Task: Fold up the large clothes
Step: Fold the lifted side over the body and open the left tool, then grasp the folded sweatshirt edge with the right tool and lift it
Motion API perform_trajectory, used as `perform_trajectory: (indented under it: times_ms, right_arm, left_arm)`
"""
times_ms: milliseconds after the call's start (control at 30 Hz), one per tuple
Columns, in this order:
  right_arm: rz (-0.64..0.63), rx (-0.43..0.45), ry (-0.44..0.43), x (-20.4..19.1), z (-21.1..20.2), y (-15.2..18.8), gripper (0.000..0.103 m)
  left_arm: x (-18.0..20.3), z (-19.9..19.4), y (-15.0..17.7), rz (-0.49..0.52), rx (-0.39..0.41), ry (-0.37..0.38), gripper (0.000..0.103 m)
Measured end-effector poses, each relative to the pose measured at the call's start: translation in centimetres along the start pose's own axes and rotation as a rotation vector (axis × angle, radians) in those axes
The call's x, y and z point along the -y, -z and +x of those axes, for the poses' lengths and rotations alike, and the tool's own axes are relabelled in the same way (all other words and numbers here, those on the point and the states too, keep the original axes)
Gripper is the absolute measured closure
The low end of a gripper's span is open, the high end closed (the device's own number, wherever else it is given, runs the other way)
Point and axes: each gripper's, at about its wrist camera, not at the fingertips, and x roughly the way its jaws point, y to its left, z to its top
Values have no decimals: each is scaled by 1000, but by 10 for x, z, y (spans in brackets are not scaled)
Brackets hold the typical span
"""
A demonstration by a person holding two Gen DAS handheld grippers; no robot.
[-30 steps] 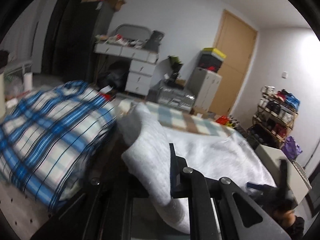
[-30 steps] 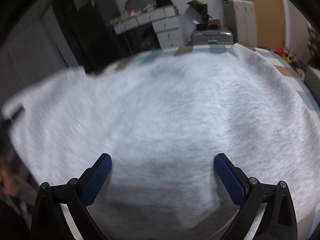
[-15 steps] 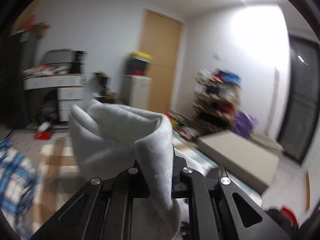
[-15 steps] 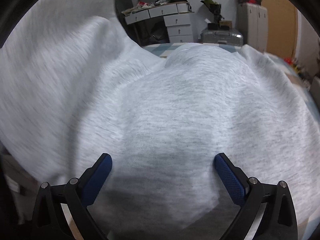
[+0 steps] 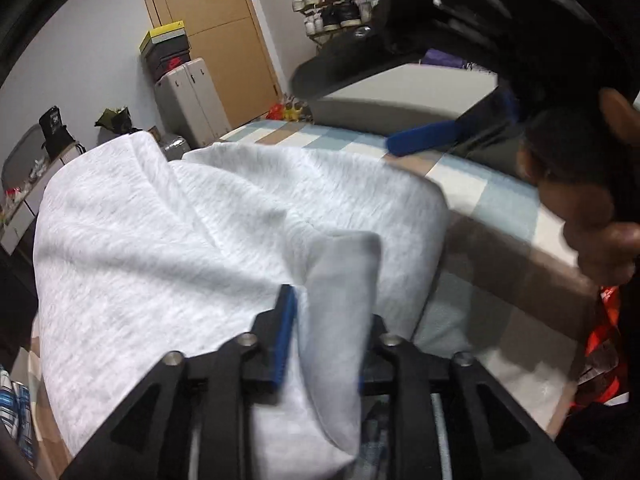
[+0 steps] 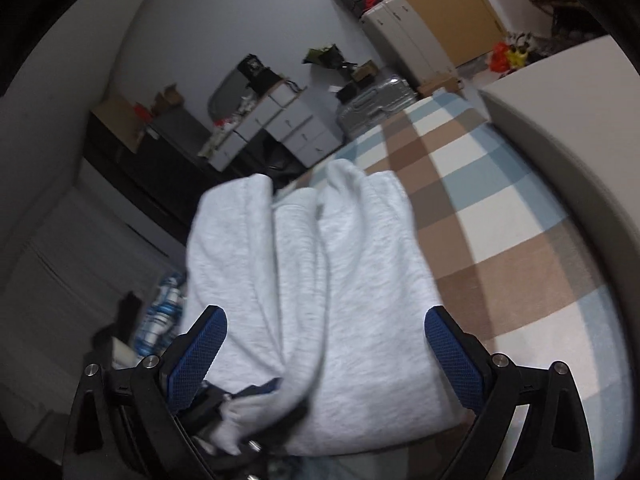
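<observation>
- The checked bed cover (image 6: 496, 216) is the biggest thing here. It has brown, blue and white squares, and everything below is placed by it.
- The grey sweatshirt (image 6: 352, 280) lies on the checked bed cover, near its edge. It is doubled over into a long thick bundle, so the fold looks partly done.
- The tan door (image 5: 216, 20) stands far behind the checked bed cover, with a pale cabinet (image 5: 192, 96) beside it.
- The white drawers (image 6: 280, 124) stand past the far end of the checked bed cover.
- The right gripper (image 6: 324, 348) hovers over the near end of the sweatshirt. Its blue pads are spread wide and grip nothing. It is probably free so it can press the bundle flat.
- The left gripper (image 5: 324, 340) sits at the near edge of the bundle. A flap of grey cloth is between its jaws, which have just been opening. The pads look slack on the cloth, likely to let the flap drop on the pile.
- A box with a yellow lid (image 5: 168, 36) sits on the pale cabinet, behind the checked bed cover. It has a small mark, too tiny to read.
- No other words can be read.
</observation>
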Motion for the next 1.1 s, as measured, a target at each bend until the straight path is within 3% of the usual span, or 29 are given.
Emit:
perform_trajectory:
  times_ms: [33,133,267,367,433,500,533,600,733,800,833,867,933,1033,1100]
  right_arm:
    - [10,-4,-40,-3,3,1,3]
    - [13,-21,-122,-14,18,-6,3]
    - [-20,-57,-115,-20,31,-5,3]
    - [-48,-95,-87,-23,39,-4,3]
    - [-59,-128,-67,-22,46,-1,3]
    - [-77,-162,-46,-26,56,2,3]
    - [-84,-175,-40,-28,60,5,4]
    - [-102,-190,-23,-37,66,8,5]
    - [-113,-185,-28,-49,66,20,9]
    - [-108,-183,-23,-50,69,29,17]
    - [-101,-182,-16,-49,71,31,37]
    - [-86,-191,-2,-48,76,33,67]
    - [-77,-185,28,-51,80,33,90]
    - [-169,-35,-34,-73,50,31,92]
    - [-180,-31,-1,-71,47,34,92]
  left_arm:
    - [-3,-5,0,-26,6,37,64]
    - [-5,-24,2,-71,27,129,47]
    - [-14,-60,12,-124,78,190,46]
    - [-45,-89,23,-264,132,201,46]
    - [-71,-100,30,-372,165,173,40]
    - [-100,-102,44,-498,182,77,35]
    - [-115,-97,53,-568,166,-9,35]
    - [-130,-87,64,-640,122,-82,35]
    - [-133,-70,68,-642,110,-34,35]
    - [-126,-66,65,-590,115,-54,32]
    - [-123,-66,64,-559,119,-64,29]
    - [-118,-67,63,-541,121,-67,27]
    - [-122,-72,70,-521,121,-73,25]
    - [-136,-80,75,-555,132,-36,25]
    - [-140,-82,79,-582,131,10,25]
